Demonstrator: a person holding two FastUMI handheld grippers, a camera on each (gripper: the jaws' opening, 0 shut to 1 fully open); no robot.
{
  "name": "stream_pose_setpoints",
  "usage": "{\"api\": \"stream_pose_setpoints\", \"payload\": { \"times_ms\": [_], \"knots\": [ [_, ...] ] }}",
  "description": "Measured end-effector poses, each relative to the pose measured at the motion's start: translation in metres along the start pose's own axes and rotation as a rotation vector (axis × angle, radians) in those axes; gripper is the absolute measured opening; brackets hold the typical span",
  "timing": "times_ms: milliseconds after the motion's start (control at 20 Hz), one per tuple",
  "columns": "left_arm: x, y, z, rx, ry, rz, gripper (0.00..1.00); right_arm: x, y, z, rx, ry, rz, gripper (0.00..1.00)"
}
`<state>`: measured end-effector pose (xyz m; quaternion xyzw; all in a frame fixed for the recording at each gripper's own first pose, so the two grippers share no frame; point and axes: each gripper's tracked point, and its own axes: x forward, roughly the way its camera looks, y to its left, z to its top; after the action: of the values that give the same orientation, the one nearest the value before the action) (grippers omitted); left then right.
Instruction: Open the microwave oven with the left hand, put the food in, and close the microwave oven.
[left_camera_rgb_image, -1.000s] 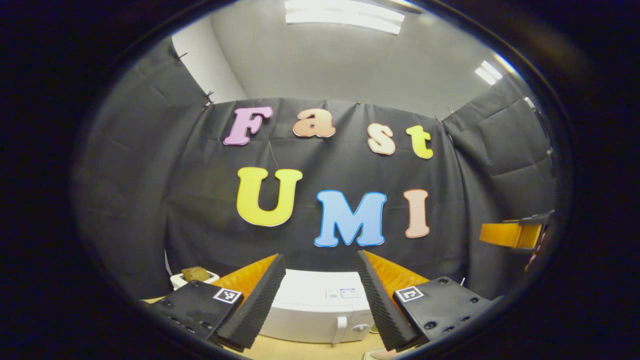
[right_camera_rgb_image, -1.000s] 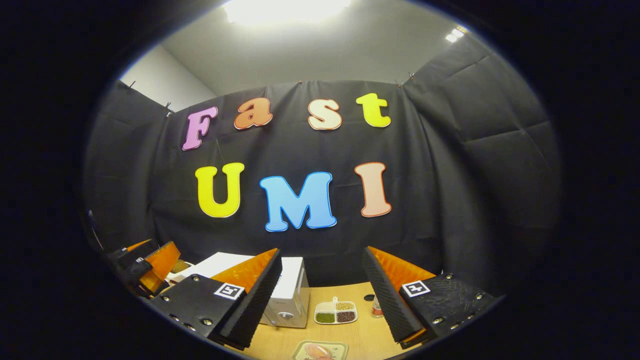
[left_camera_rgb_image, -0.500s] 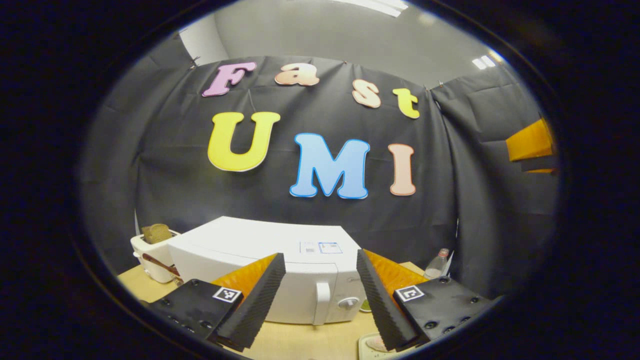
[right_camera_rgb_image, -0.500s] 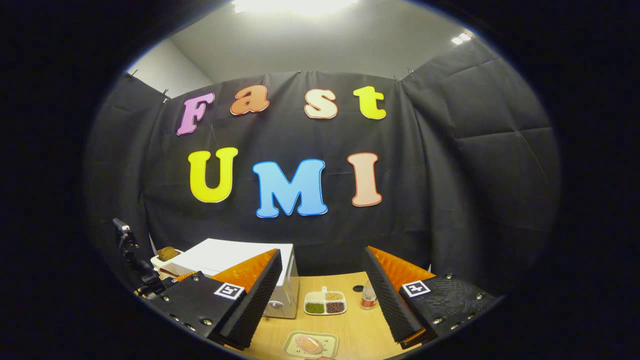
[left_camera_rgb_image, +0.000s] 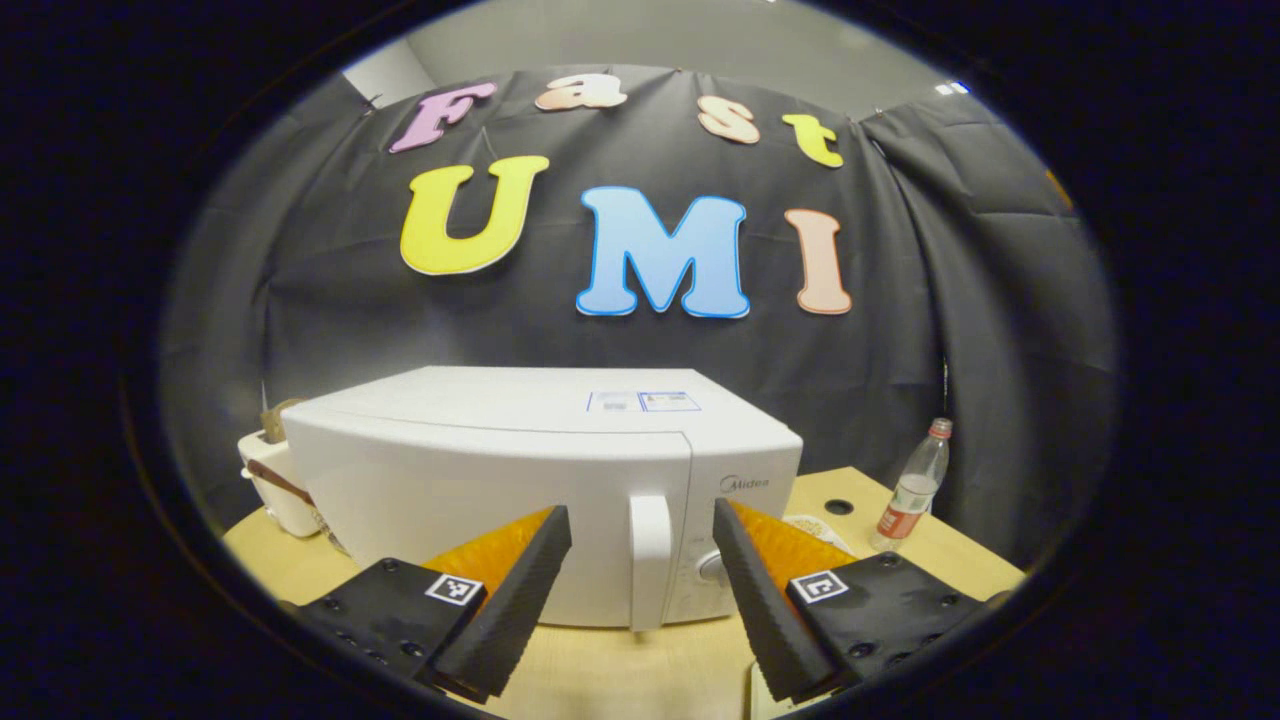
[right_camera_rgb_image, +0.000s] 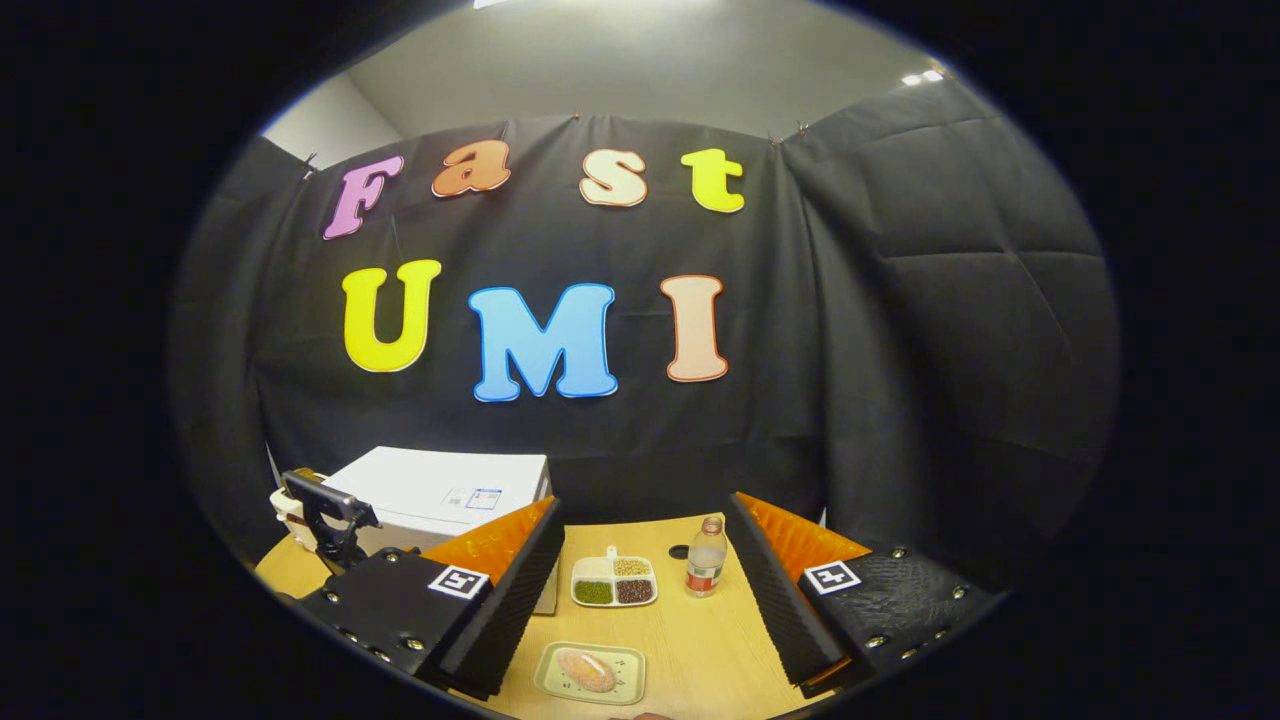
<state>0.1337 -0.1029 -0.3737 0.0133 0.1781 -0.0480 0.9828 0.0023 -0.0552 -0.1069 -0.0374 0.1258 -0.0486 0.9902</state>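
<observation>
The white microwave (left_camera_rgb_image: 520, 480) stands on the wooden table (left_camera_rgb_image: 620, 670) with its door shut. Its upright handle (left_camera_rgb_image: 650, 560) sits at the door's right edge. My left gripper (left_camera_rgb_image: 640, 512) is open, close in front of the door, and the handle shows between its fingers without contact. In the right gripper view the microwave (right_camera_rgb_image: 440, 495) is at the left. The food (right_camera_rgb_image: 585, 670), a pale pinkish piece, lies on a small greenish tray (right_camera_rgb_image: 625, 688) at the table's front. My right gripper (right_camera_rgb_image: 645, 500) hangs open above the table, empty.
A divided dish of grains (right_camera_rgb_image: 613, 582) and a plastic bottle (right_camera_rgb_image: 705, 570) stand behind the tray. The bottle (left_camera_rgb_image: 915, 485) is right of the microwave. A white toaster with bread (left_camera_rgb_image: 265, 480) sits to the microwave's left. The left gripper's black housing (right_camera_rgb_image: 322, 500) shows in front of the microwave.
My left gripper has tipped down and moved much closer to the microwave, whose handle now lies between its fingers. The right gripper view has tilted down, showing more of the table and tray.
</observation>
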Motion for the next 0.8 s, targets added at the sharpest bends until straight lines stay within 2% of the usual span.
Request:
{"api": "stream_pose_setpoints", "payload": {
  "times_ms": [100, 300, 400, 450, 550, 600, 650, 700, 800],
  "knots": [
    [0.008, -0.001, -0.014, 0.011, 0.022, 0.005, 0.99, -0.001, -0.002, -0.006, -0.020, 0.017, -0.004, 0.99],
    [0.020, 0.007, -0.029, 0.002, 0.044, 0.037, 0.85, 0.002, -0.006, -0.017, -0.034, 0.051, -0.011, 0.99],
    [0.026, 0.005, -0.039, -0.015, 0.079, 0.025, 0.76, 0.003, -0.007, -0.020, -0.032, 0.061, -0.008, 0.99],
    [0.023, -0.004, -0.040, -0.025, 0.107, -0.002, 0.60, 0.004, -0.007, -0.022, -0.035, 0.063, -0.008, 0.99],
    [0.024, -0.004, -0.036, 0.042, 0.109, -0.004, 0.29, 0.007, -0.008, -0.022, -0.039, 0.066, -0.006, 0.99],
    [0.026, -0.003, -0.038, 0.018, 0.108, -0.009, 0.34, 0.009, -0.006, -0.022, -0.036, 0.068, -0.002, 0.99],
    [0.026, -0.001, -0.039, -0.030, 0.106, -0.020, 0.30, 0.011, -0.006, -0.024, -0.033, 0.071, 0.002, 0.95],
    [0.026, 0.001, -0.040, -0.049, 0.113, -0.034, 0.28, 0.012, -0.003, -0.024, -0.030, 0.073, 0.008, 0.99],
    [0.026, -0.004, -0.036, 0.003, 0.116, -0.059, 0.23, 0.013, 0.002, -0.024, -0.028, 0.074, 0.025, 0.99]
  ]
}}
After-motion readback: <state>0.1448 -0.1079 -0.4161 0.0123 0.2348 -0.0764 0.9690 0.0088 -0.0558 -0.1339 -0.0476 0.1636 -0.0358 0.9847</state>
